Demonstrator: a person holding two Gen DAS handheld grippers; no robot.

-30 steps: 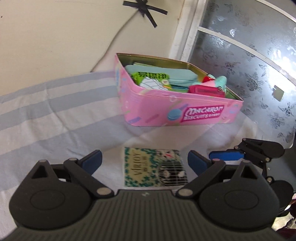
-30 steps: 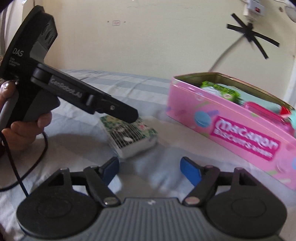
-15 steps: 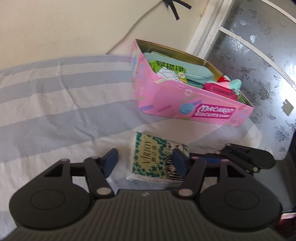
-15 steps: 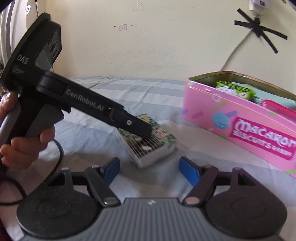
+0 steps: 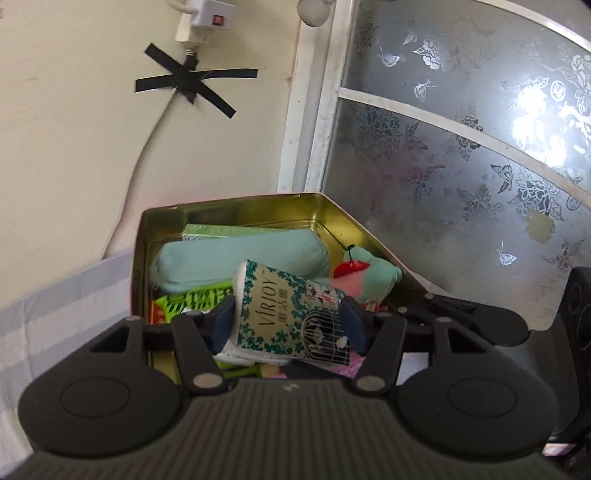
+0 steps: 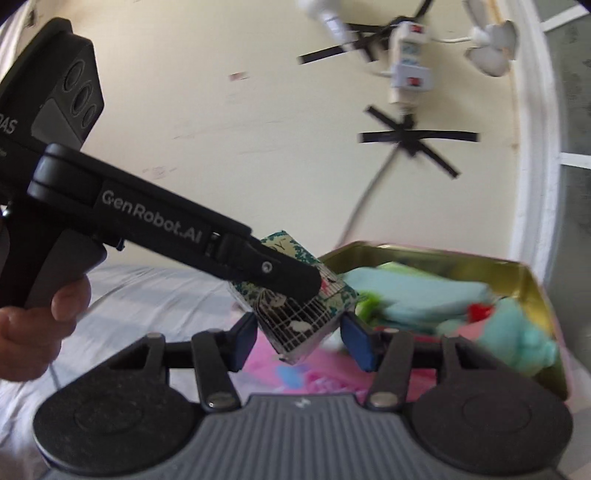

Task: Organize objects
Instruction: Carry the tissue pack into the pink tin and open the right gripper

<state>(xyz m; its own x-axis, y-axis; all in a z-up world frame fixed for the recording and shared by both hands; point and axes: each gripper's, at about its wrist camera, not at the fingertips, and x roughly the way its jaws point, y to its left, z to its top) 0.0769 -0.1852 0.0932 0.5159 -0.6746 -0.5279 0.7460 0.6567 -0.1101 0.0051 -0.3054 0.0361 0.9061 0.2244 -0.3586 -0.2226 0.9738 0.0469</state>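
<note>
Clamping the tissue pack (image 5: 284, 314) between its two blue pads, the left claw (image 5: 288, 325) holds it in the air above the open tin (image 5: 229, 210). The pads press on the pack's two short sides, and the printed face with the birdcage drawing points up toward the left wrist camera. Seen from the right wrist, the same tissue pack (image 6: 299, 317) hangs tilted from the left claw's (image 6: 295, 284) black finger, clear of the striped bedsheet (image 6: 155, 295) below.

The tin stands on the bedsheet (image 5: 48, 314) in the corner where the cream wall (image 5: 74, 147) meets the frosted window (image 5: 461, 166). Its gold inner walls are visible. Inside lie a pale teal cloth roll (image 5: 240, 258), a green snack packet (image 5: 195, 299), a flat green box (image 5: 221, 230) against the back wall and a teal plush toy (image 5: 373, 277) with a red and pink patch.

The right claw (image 6: 299, 339) sits just below and in front of the pack. Its jaws are closing, with a lower corner of the pack between the blue pads (image 6: 245, 338). The pads do not press on it; a gap shows on each side.

A person's hand (image 6: 33, 328) grips the left tool's handle at the left edge of the right wrist view. Black tape (image 5: 192, 85) fixes a cable to the wall above the tin, below a white power strip (image 5: 207, 18).
</note>
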